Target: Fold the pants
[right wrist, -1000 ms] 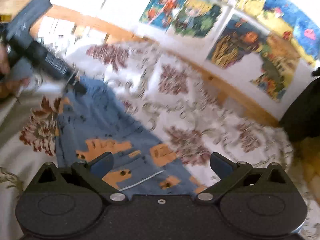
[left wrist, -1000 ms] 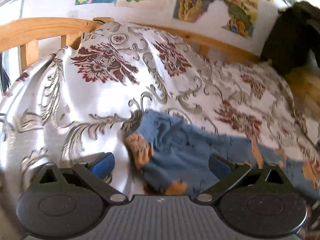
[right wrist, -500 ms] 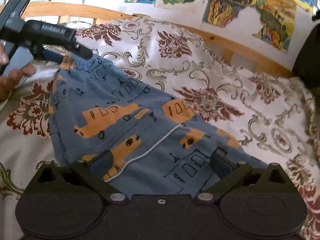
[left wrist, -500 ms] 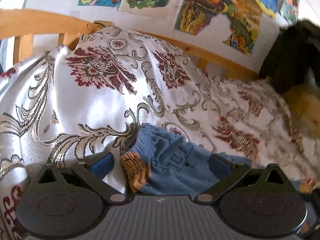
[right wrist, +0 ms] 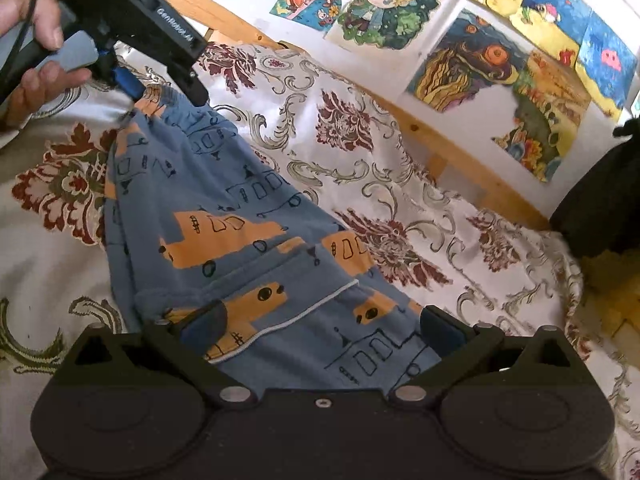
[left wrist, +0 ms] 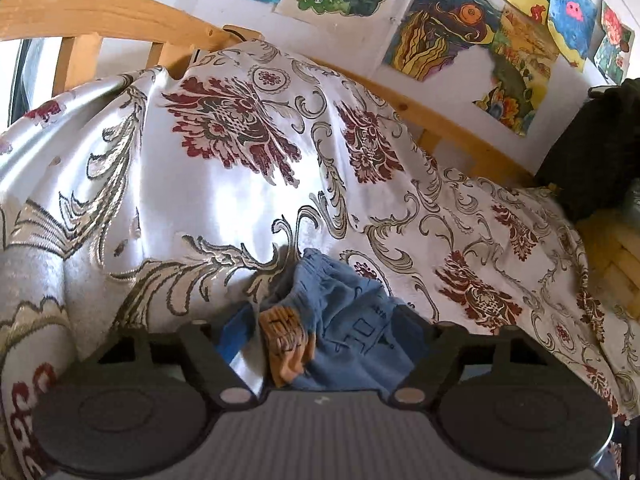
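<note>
Lining up both ends now: the pants (right wrist: 240,240) lie on the bed (right wrist: 460,232), long axis running from the waistband by the left tongs (right wrist: 160,92) down to the right tongs (right wrist: 320,328). Left tongs look spread, waistband bunched between the pads, though I cannot tell if they bite. Right tongs hang released, straddling the lower cloth. My read: still the grasp stage; next, both must clench, then carry one end over the other.
</note>
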A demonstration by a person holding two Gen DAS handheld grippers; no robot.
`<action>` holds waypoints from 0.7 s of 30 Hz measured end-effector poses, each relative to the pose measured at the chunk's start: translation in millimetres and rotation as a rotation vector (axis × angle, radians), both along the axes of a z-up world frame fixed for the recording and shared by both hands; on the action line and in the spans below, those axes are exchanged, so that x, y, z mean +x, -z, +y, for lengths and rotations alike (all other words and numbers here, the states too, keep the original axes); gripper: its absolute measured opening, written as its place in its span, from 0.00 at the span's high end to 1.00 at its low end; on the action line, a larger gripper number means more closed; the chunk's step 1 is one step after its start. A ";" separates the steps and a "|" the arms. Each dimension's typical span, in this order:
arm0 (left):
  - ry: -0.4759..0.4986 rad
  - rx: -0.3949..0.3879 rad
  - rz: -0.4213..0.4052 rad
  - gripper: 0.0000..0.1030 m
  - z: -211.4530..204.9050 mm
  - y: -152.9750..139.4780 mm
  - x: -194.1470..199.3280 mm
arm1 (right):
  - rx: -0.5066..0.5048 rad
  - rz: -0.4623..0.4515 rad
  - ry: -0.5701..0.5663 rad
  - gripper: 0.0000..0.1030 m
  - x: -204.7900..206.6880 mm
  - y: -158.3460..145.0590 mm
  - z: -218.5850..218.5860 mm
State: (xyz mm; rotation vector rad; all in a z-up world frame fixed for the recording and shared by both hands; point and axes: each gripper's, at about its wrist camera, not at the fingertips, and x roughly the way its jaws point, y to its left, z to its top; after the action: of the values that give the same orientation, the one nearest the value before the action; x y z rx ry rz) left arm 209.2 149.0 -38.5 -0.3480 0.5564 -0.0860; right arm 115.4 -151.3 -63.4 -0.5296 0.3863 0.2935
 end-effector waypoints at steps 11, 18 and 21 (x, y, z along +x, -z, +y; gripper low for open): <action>-0.067 -0.110 0.024 0.57 22.0 4.2 1.7 | 0.024 0.019 0.001 0.01 2.4 -1.1 -2.2; -0.079 -0.112 0.051 0.79 24.4 4.2 3.0 | 0.020 0.013 0.002 0.01 1.8 -1.4 -1.6; -0.087 -0.096 0.033 0.81 20.6 1.5 -0.6 | 0.019 0.013 0.001 0.01 2.0 -1.4 -2.3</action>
State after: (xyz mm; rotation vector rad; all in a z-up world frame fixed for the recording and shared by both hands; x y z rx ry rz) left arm 208.6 169.6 -39.9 -0.4673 0.5700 -0.0236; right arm 117.4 -153.7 -62.0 -0.5087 0.3963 0.2995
